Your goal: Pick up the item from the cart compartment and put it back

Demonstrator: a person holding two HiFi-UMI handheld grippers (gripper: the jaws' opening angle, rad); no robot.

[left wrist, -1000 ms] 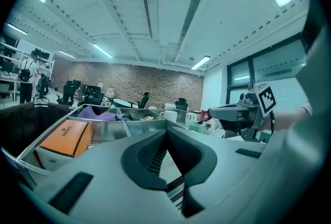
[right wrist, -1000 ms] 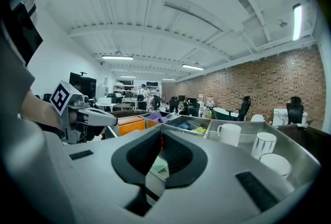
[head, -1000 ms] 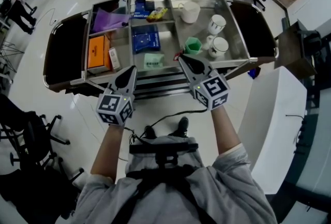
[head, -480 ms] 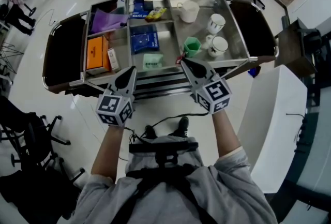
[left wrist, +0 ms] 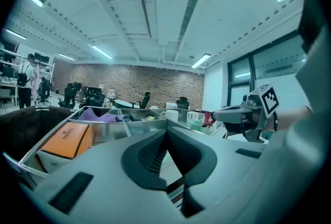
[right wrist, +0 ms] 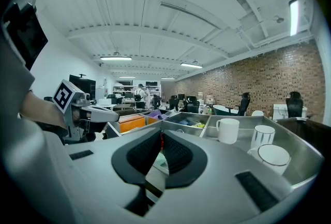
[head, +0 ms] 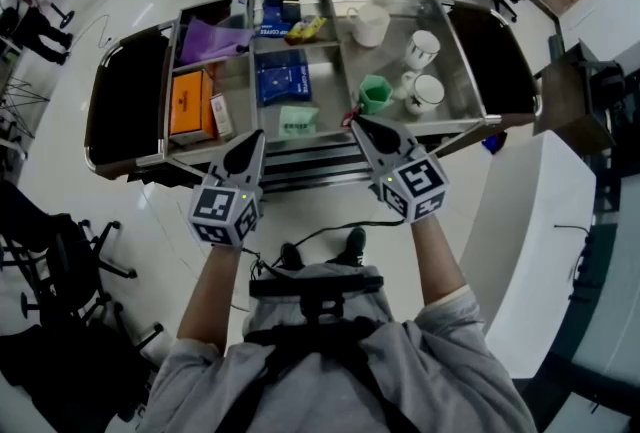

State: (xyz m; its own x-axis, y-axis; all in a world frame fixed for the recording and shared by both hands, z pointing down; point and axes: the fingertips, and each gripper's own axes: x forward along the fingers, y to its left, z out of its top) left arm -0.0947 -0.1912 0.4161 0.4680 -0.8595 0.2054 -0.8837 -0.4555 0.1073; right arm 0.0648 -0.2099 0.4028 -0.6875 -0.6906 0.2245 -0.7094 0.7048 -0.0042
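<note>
"Where's the item now?"

"The small red item [head: 351, 112] is pinched at the tips of the right gripper [head: 356, 124]. The jaws are nearly together on it, just over the near rim of the cart [head: 300, 147]."

"Which way does it go?"

"Straight ahead and down, I'd say. The green cup [head: 374, 93] stands just beyond the tips in the right-hand compartment [head: 392, 59], and the middle compartment [head: 322, 81] lies just to the left. I can't tell which one it belongs in."

"And the left gripper [head: 254, 135]?"

"Closed on nothing, at the rim well to the left. The right gripper is plainly nearer."
</note>
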